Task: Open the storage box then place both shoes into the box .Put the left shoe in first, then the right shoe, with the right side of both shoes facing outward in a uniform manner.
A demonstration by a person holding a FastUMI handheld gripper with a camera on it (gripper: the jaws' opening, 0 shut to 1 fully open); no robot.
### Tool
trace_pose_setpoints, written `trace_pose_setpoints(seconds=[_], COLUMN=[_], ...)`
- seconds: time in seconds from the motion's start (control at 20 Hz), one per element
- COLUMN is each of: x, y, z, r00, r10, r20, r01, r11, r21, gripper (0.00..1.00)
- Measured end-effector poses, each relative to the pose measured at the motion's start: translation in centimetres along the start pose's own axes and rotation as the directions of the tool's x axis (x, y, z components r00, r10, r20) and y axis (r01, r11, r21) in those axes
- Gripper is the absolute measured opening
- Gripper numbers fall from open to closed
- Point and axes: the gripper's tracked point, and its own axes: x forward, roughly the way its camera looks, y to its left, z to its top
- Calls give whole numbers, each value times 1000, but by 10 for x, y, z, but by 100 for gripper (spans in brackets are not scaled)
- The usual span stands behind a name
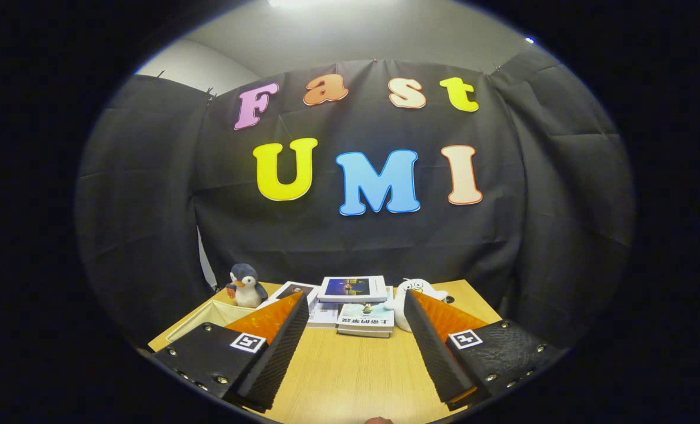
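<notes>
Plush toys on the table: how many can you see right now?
2. A penguin plush sits beyond the left finger; a white plush is partly hidden behind the right finger. Gripper open, holding nothing.

Bare table (350, 377) between spread claw (355, 306) fingers, stacked books (364, 318) just ahead, penguin toy (245, 285), white plush (411, 294) flanking

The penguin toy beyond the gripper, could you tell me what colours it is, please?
Dark blue-grey with a white belly and an orange beak, penguin toy, seen best in the gripper view.
</notes>
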Motion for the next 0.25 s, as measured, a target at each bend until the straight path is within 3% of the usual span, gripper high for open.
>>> trace_pose_setpoints(seconds=[0.25], x=[-4], y=[-10], z=[1], r00=[999], r10=[-23], r20=[30], r01=[23], r11=[1000], r21=[1], gripper=[98])
